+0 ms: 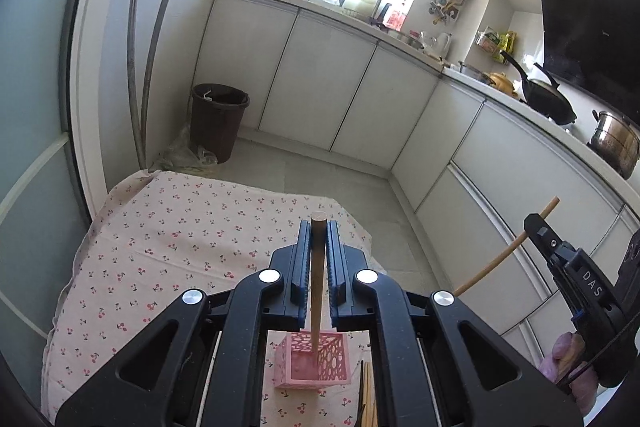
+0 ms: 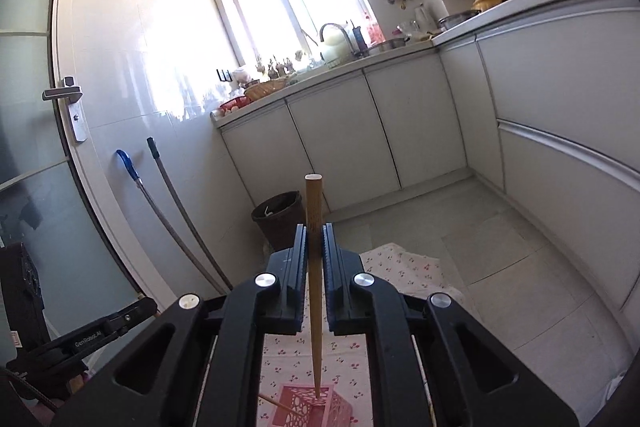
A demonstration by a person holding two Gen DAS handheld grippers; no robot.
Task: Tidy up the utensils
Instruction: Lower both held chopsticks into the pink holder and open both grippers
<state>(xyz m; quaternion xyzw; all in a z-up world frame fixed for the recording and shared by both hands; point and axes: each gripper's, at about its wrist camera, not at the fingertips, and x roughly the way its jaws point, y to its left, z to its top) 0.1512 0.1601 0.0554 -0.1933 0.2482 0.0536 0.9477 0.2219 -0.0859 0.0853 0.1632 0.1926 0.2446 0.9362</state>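
My left gripper (image 1: 319, 227) is shut on a wooden chopstick (image 1: 318, 267) held upright, thick end up. Its thin tip reaches down into a pink perforated utensil holder (image 1: 298, 367) standing on the cherry-print tablecloth (image 1: 160, 247). My right gripper (image 2: 314, 231) is shut on a second chopstick (image 2: 314, 307), also thick end up, with its tip just over the holder (image 2: 340, 407). In the left wrist view the right gripper (image 1: 534, 223) shows at the right edge with its chopstick (image 1: 504, 255) slanting. The left gripper (image 2: 148, 307) shows low at the left of the right wrist view.
More chopsticks (image 1: 368, 395) lie on the cloth right of the holder. A gloved hand (image 1: 568, 359) holds the right gripper. Beyond the table are a dark bin (image 1: 218, 119), mop handles (image 1: 136, 67), white cabinets (image 1: 328, 87) and a counter with pans (image 1: 548, 95).
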